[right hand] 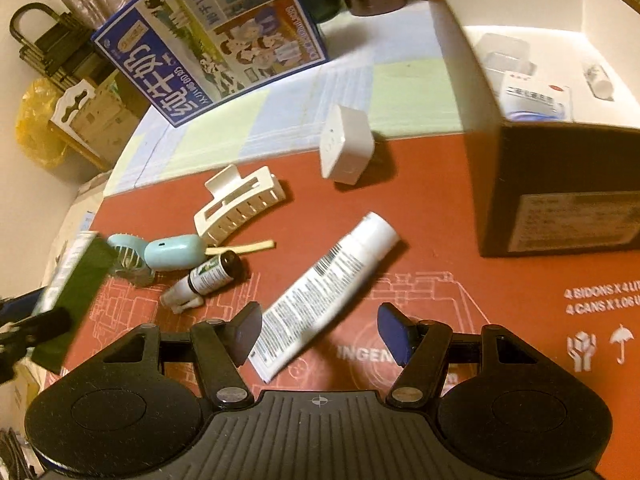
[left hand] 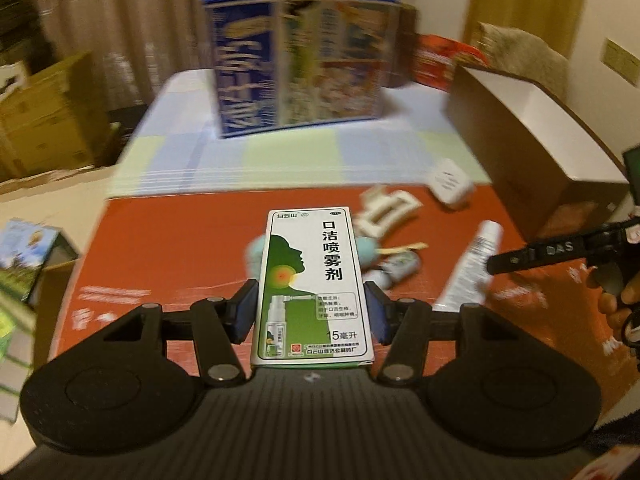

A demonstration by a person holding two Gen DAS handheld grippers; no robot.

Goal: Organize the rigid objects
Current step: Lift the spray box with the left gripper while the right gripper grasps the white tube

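Note:
My left gripper (left hand: 310,312) is shut on a green and white spray box (left hand: 312,280), its blue pads pressing both long sides. It holds the box above the red cardboard sheet (left hand: 160,248). From the right wrist, that box (right hand: 76,280) appears at the left edge. My right gripper (right hand: 320,330) is open over a white tube (right hand: 328,280), whose lower end shows between the fingers without touching the pads. On the sheet lie a white hair claw (right hand: 240,204), a white cube plug (right hand: 346,148), a teal mini fan (right hand: 160,258) and a small spray bottle (right hand: 208,278).
An open brown box (right hand: 560,184) with white inner walls stands at the right and holds a few small items. A tall blue printed carton (right hand: 216,40) stands on the checked cloth behind. Cardboard boxes (left hand: 44,120) sit on the floor to the left.

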